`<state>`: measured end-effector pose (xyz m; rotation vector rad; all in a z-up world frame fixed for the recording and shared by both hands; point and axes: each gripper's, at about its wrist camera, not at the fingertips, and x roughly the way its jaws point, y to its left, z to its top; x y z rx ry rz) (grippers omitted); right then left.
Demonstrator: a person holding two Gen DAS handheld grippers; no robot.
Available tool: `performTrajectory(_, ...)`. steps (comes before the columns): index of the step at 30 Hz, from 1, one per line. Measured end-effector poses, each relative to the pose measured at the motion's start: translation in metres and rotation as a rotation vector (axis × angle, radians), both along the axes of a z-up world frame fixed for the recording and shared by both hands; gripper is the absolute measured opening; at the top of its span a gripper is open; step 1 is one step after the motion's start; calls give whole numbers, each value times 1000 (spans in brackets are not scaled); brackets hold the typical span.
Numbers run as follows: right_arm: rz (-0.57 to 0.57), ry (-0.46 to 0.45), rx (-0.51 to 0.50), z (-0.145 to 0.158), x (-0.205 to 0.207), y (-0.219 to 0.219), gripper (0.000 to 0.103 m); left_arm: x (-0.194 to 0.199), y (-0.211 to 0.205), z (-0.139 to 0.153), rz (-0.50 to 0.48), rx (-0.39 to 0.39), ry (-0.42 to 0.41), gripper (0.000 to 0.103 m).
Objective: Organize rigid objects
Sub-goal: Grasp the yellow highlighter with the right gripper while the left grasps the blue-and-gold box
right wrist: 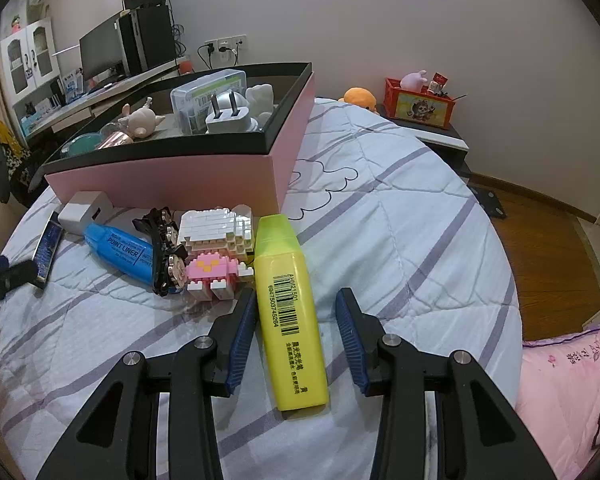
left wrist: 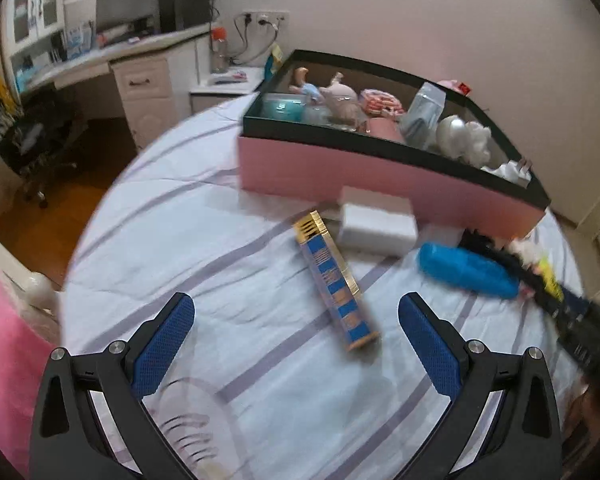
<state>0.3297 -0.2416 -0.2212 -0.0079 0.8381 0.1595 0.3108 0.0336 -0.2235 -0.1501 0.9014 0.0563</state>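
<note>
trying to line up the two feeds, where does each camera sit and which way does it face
Left wrist: on the left claw, tilted down over the striped bedspread at the blue-and-gold box; both blue pads show, spread wide, nothing between.
Right wrist: on the right claw, tilted down at the yellow highlighter lying between its pads, gaps showing both sides.
Shared: pink storage box, blue marker, white adapter; each view catches the other claw at its edge.

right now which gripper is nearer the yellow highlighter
Right. The right gripper straddles the yellow highlighter, its pads on either side without pressing it. The left gripper hangs open above the blue and gold box, further left on the bed.
</note>
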Motion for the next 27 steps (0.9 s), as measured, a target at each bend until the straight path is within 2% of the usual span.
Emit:
performTrajectory(2, 0, 1, 3, 0, 1, 0, 42, 12, -7, -6, -18, 11, 15, 103)
performTrajectory(4, 0, 1, 3, 0, 1, 0, 42, 22, -13, -16, -18, 76, 47, 103)
performTrajectory(5, 0, 0, 4, 0, 1, 0, 42, 22, -15, -17, -30, 107, 35, 103)
performTrajectory(6, 0, 0, 5, 0, 1, 0, 42, 22, -15, -17, -35, 101, 31, 101)
performTrajectory(8, -1, -3, 3, 0, 1, 0, 41, 23, -12, -15, -62, 78, 13, 91)
performTrajectory(9, -3, -4, -1, 1, 1, 1, 41, 24, -12, -14, -84, 75, 7, 78)
performTrajectory(10, -3, -5, -3, 0, 1, 1, 40, 23, -12, -11, -99, 79, -1, 61)
performTrajectory(12, -6, -10, -4, 1, 0, 1, 33, 21, -13, -9, -148, 77, -7, 43)
performTrajectory(14, -7, -11, 3, 1, -1, 0, 30, 16, -12, -9, -183, 87, -16, 35)
performTrajectory(16, -5, -9, 21, 1, -2, -2, 26, 9, -9, -7, -209, 86, -13, 19)
performTrajectory(18, -3, -5, 38, 1, -8, -4, 26, 2, -6, -8, -230, 79, -9, 17)
performTrajectory(22, 10, 6, 63, 2, -36, 3, 26, -19, 8, -6, -270, 8, 10, 15)
performTrajectory(25, 28, 13, 50, 3, -59, 14, 26, -32, 13, -6, -283, 4, 13, 15)
performTrajectory(27, 28, 12, 42, 4, -68, 19, 27, -34, 9, -6, -291, 30, 6, 16)
